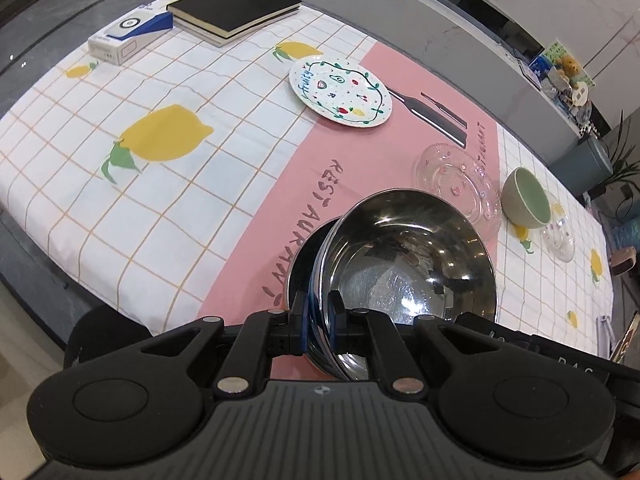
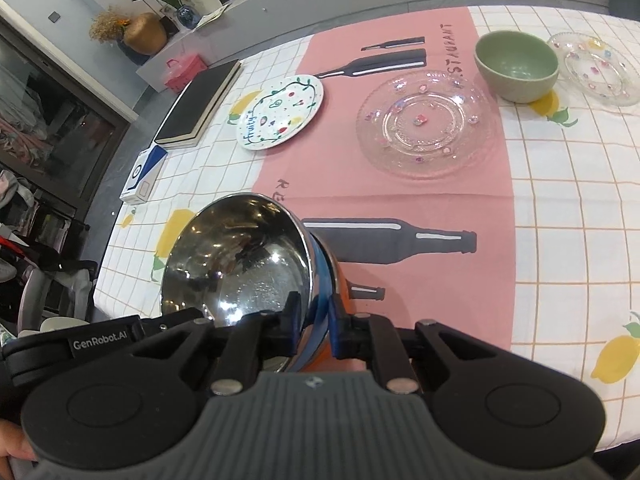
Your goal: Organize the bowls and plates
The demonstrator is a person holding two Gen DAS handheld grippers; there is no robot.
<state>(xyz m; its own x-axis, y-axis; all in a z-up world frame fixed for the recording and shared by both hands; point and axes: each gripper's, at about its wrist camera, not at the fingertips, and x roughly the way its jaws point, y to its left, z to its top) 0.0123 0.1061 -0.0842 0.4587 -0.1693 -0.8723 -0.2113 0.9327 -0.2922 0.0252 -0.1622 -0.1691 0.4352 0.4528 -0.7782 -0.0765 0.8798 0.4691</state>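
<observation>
My left gripper [image 1: 319, 312] is shut on the near rim of a shiny steel bowl [image 1: 408, 256], held tilted above the pink cloth; its dark shadow lies behind it. My right gripper [image 2: 314, 318] is shut on the opposite rim of the same steel bowl [image 2: 240, 264]. On the table lie a white painted plate [image 1: 340, 94] [image 2: 280, 114], a large clear glass plate [image 1: 456, 184] [image 2: 424, 124], a green bowl [image 1: 526, 198] [image 2: 516, 66] and a small clear glass plate [image 1: 558, 236] [image 2: 596, 68].
A black notebook [image 1: 236, 6] [image 2: 198, 106] and a white-and-blue box [image 1: 128, 38] [image 2: 144, 176] lie at the far-left side of the table. The tablecloth [image 1: 120, 208] ends at the table edge on the left. A counter with clutter [image 1: 560, 76] runs behind.
</observation>
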